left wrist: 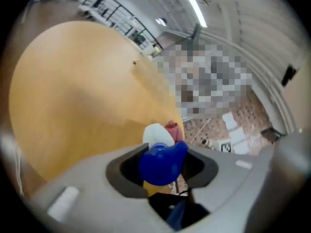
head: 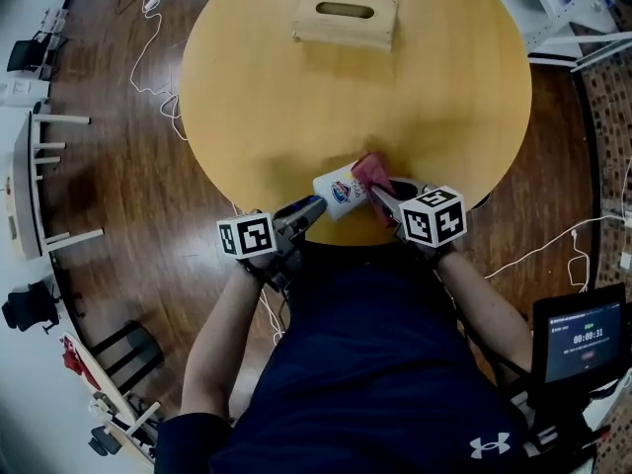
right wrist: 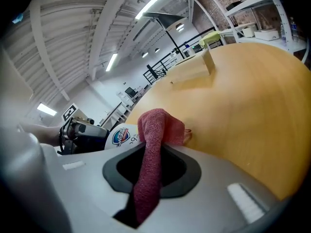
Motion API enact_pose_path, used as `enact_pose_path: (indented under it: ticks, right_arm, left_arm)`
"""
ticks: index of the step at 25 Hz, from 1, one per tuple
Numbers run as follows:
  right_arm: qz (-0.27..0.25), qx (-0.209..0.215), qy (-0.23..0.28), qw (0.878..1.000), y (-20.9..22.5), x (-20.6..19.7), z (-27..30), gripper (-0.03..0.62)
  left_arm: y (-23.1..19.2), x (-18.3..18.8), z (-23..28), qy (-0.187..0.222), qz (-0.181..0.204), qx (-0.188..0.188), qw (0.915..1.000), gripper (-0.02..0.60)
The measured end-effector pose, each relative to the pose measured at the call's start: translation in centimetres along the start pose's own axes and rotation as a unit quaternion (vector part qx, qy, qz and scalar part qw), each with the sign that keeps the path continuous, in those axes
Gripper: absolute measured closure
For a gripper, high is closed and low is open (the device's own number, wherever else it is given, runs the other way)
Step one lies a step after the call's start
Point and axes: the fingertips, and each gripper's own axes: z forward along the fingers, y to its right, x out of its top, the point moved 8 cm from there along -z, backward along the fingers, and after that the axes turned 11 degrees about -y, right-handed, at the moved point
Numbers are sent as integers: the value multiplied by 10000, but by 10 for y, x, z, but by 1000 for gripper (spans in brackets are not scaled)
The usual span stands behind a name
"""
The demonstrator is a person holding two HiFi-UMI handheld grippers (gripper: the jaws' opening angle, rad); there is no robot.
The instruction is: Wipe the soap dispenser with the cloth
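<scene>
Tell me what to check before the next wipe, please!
1. Cloth pinched in right gripper: ok.
2. Dispenser held by its blue pump in left gripper: ok.
3. Cloth against the dispenser: ok, it looks to touch the bottom end.
4. Dispenser lifted off the table: cannot tell.
5. Box far from both grippers: ok.
6. Every side wiped: cannot tell.
</scene>
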Motion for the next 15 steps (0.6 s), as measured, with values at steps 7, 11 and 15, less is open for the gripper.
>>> enact_pose_path:
  ticks: [7, 11, 15]
  right_arm:
    - [-14, 98, -41, 9999, 0, 0, 1, 526]
    - [469, 273, 593, 9968, 9, 14, -23, 526]
    - [239, 628, 1083, 9918, -9, 47, -47, 525]
  left_arm:
    - [12, 4, -5, -46, 513, 258, 9983, 431]
    - [56, 6, -3, -652, 3572, 1180, 9243, 440]
    - [78, -18, 6, -1263, 6516, 1873, 7242, 440]
